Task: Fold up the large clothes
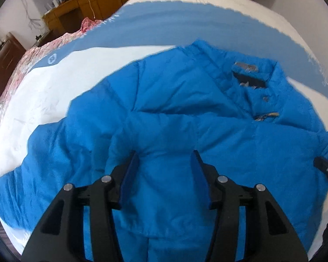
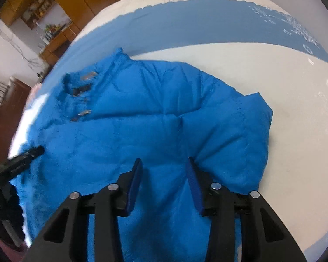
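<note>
A bright blue puffer jacket lies spread on a bed, its collar with a grey label at the far side; it also shows in the right wrist view. My left gripper is open, its jaws wide apart just above the jacket's near part, with fabric between them. My right gripper is open too, over the jacket's near right part. The tip of the right gripper shows at the right edge of the left wrist view, and the left gripper's tip shows at the left of the right wrist view.
The bed has a white and blue cover. A pink patterned blanket lies along the bed's left side. Wooden cabinets and a desk with clutter stand beyond the bed.
</note>
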`<state>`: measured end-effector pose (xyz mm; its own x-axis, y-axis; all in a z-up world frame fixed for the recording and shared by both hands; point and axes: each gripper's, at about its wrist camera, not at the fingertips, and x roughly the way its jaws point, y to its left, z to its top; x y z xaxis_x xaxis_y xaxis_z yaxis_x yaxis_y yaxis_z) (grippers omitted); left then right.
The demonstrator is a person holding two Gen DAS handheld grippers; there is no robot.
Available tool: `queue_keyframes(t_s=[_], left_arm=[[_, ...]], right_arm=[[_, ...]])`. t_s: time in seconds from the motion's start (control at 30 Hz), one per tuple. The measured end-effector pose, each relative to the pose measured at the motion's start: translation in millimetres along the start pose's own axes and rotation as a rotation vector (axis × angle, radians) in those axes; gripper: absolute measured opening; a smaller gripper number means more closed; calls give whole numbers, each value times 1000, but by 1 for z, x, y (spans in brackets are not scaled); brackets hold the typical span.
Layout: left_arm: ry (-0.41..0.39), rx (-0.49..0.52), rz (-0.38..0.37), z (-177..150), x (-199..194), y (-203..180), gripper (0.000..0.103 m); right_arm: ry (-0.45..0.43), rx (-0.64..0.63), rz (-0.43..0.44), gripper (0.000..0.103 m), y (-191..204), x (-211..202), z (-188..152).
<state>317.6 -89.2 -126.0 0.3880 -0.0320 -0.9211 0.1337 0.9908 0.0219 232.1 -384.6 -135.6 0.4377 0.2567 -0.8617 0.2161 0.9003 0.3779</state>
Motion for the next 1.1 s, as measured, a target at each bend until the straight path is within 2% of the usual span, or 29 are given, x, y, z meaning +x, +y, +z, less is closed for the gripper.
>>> queue_keyframes(t_s=[0.13, 0.23, 0.33, 0.6, 0.73, 0.8, 0.87, 0.9, 1.0, 1.07, 1.1], left_arm=[[-53, 42, -33, -18, -28, -12, 51], [-11, 70, -45, -32, -19, -21, 52], [60, 79, -20, -42, 9, -22, 52], [85, 35, -87, -47, 23, -15, 52], [101, 10, -116, -47, 14, -7, 51], [83, -23, -138, -53, -4, 10, 51], [27, -43, -119, -61, -28, 35, 58], [5, -59, -84, -70, -41, 53, 62], [2, -131, -1, -94, -57, 110, 65], [30, -248, 50, -118, -64, 167, 66], [40, -290, 67, -124, -67, 183, 66]], right_arm=[[-19, -53, 16, 42, 21, -21, -19], [13, -57, 17, 42, 30, -13, -31], [67, -41, -27, 42, 27, 10, -41], [60, -83, -83, 41, 31, 28, -49], [100, -24, -30, 42, 24, 16, -43], [54, -10, 24, 43, 23, -10, -44], [27, -17, 10, 47, 22, -30, -46], [20, -22, -4, 48, 21, -38, -47], [7, -33, -15, 50, 18, -58, -52], [5, -36, -15, 52, 18, -63, -54], [7, -40, -18, 53, 18, -64, -56]])
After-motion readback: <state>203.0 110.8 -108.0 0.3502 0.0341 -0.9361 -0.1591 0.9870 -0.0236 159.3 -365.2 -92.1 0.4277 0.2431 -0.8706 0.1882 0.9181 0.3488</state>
